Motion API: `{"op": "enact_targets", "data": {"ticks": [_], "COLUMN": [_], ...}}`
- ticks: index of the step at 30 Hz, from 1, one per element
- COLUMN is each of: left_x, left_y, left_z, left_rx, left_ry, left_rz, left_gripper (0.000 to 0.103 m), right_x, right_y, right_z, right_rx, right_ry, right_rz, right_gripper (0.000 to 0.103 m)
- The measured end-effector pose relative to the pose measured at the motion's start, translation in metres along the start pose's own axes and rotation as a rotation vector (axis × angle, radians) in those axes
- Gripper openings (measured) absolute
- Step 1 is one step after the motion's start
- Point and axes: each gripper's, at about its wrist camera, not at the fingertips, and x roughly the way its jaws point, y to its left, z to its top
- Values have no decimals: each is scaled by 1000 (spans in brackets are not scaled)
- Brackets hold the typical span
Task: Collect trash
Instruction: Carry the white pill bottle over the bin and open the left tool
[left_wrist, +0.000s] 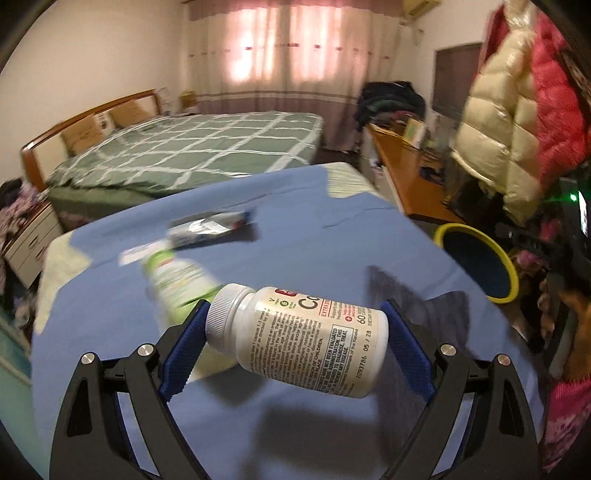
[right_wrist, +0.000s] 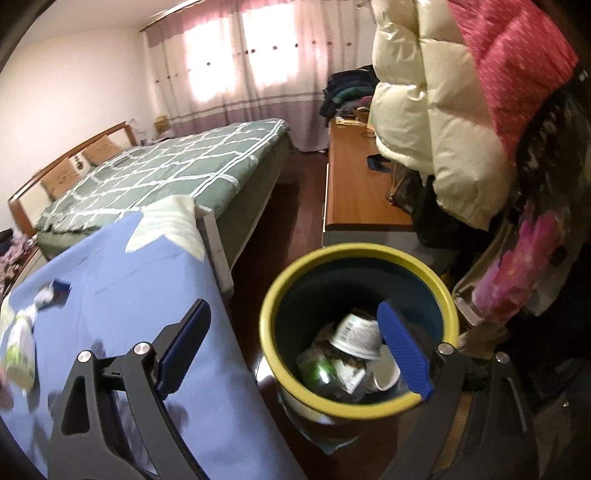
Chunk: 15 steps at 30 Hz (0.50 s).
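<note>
My left gripper (left_wrist: 295, 332) is shut on a white pill bottle (left_wrist: 306, 339), held sideways above the blue tablecloth (left_wrist: 295, 229), cap to the left. A green and white package (left_wrist: 177, 280) and a silver-blue wrapper (left_wrist: 210, 229) lie on the cloth beyond it. My right gripper (right_wrist: 291, 328) is open and empty, above the yellow-rimmed dark bin (right_wrist: 354, 258) beside the table. The bin holds several pieces of trash, among them a white cup (right_wrist: 354, 336). The bin also shows at the right in the left wrist view (left_wrist: 476, 254).
A green checked bed (right_wrist: 166, 170) stands behind the table. A wooden cabinet (right_wrist: 354, 192) runs along the right. Cream and pink coats (right_wrist: 461, 110) hang over the bin's right side. The table edge (right_wrist: 218, 251) is just left of the bin.
</note>
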Motion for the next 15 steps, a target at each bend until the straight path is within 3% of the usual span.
{"op": "enact_targets", "data": {"ticks": [4, 10, 15], "left_x": [26, 74, 115], "left_y": [-56, -146, -214], "left_z": [23, 48, 63], "left_rx": [76, 182, 243], "left_ry": [25, 78, 131], "left_rz": [-83, -189, -234], "left_gripper": [90, 90, 90], "right_x": [-14, -35, -54], "right_y": [-34, -87, -127], "right_z": [-14, -24, -32], "right_rx": [15, 66, 129], "right_ry": [14, -15, -55], "right_rz": [18, -23, -71], "right_gripper": [87, 87, 88]}}
